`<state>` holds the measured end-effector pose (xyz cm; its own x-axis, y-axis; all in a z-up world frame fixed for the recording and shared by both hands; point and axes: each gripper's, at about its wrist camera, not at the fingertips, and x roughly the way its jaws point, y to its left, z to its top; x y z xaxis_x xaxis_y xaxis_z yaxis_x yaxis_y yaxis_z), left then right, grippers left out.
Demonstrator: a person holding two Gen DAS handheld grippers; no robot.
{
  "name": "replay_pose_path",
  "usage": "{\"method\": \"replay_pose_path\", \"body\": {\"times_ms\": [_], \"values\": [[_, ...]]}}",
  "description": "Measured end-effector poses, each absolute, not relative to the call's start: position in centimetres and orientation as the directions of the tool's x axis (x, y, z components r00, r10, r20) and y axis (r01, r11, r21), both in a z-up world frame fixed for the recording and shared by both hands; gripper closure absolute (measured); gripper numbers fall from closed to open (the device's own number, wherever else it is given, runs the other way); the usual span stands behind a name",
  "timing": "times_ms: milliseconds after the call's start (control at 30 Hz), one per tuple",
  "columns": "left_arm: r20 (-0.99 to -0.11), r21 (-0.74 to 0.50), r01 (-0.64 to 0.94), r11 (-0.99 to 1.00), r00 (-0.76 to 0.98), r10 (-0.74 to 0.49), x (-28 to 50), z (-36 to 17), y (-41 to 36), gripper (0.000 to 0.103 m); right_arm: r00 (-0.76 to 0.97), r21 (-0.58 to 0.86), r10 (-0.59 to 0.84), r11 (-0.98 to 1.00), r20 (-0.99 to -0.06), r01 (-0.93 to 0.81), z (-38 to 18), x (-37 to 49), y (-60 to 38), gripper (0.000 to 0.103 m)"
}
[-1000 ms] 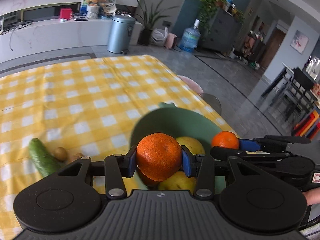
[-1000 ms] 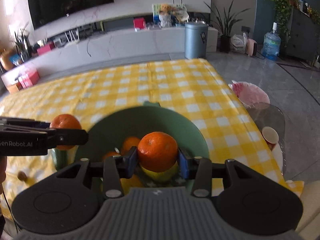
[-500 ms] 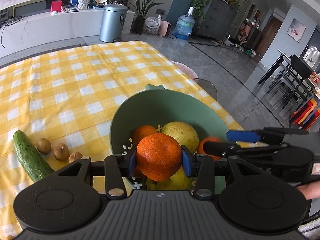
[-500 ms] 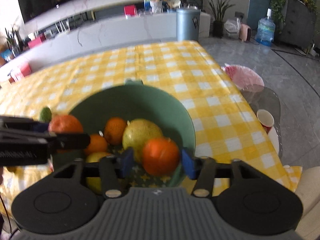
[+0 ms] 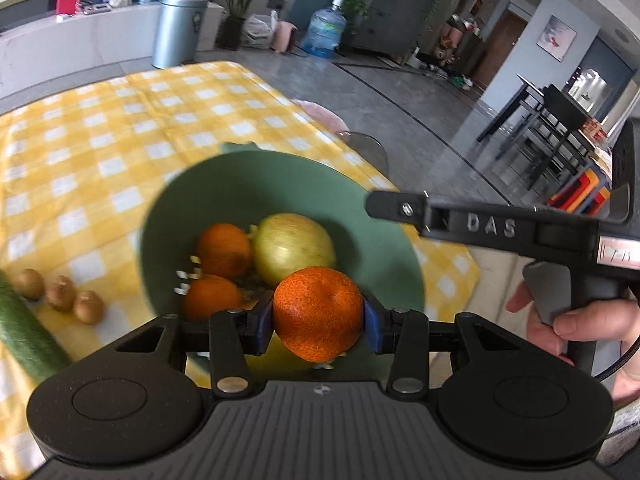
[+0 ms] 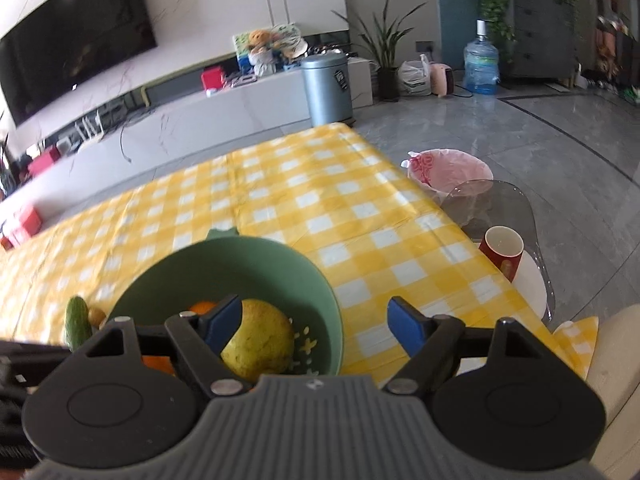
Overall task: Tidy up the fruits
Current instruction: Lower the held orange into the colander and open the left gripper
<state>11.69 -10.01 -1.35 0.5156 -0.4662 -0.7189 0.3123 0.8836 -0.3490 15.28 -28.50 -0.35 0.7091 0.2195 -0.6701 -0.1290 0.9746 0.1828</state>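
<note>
Over the green bowl [image 5: 384,216], our left gripper [image 5: 318,320] clamps a light, soft-skinned mandarin [image 5: 318,314] across its middle, squeezing gently, while our right gripper [image 6: 316,324] is opening, nothing between its pads.

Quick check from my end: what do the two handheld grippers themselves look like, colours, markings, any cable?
The left gripper and the right gripper match: black linkage arms, silver pivot screws, blue finger pads, two round black housings and a ribbed grey plate. Side-on, the right gripper has raised "DAS" lettering, a pistol handle and a black cable.
</note>
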Motion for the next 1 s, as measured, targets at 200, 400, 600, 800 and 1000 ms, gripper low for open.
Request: {"method": "replay_pose_path", "body": {"times_ms": [200,400,600,800,1000], "values": [[-0.733,-0.356,0.344,0.869,0.473,-0.488,12.7,-2.7,-13.0,0.053,0.702,0.222,0.245,0.967,-0.669,-0.126,-0.7,15.5,-28.9,0.021],[-0.743,-0.322,0.345,0.882,0.485,-0.461,12.4,-3.2,-13.7,0.053,0.7,0.24,0.258,0.963,-0.666,-0.126,-1.0,15.7,-29.3,0.021],[-0.689,-0.251,0.376,0.892,0.578,-0.437,11.1,-2.2,-13.8,0.013,0.694,0.239,0.243,0.965,-0.678,-0.104,-1.4,15.8,-29.8,0.021],[-0.703,-0.274,0.345,0.898,0.565,-0.431,11.1,-1.5,-12.7,0.013,0.707,0.255,0.246,0.962,-0.663,-0.096,-1.1,15.7,-30.1,0.021],[-0.732,-0.243,0.285,0.927,0.574,-0.368,11.0,-0.7,-11.9,0.013,0.708,0.231,0.229,0.968,-0.668,-0.094,-0.6,15.4,-29.8,0.021]]}}
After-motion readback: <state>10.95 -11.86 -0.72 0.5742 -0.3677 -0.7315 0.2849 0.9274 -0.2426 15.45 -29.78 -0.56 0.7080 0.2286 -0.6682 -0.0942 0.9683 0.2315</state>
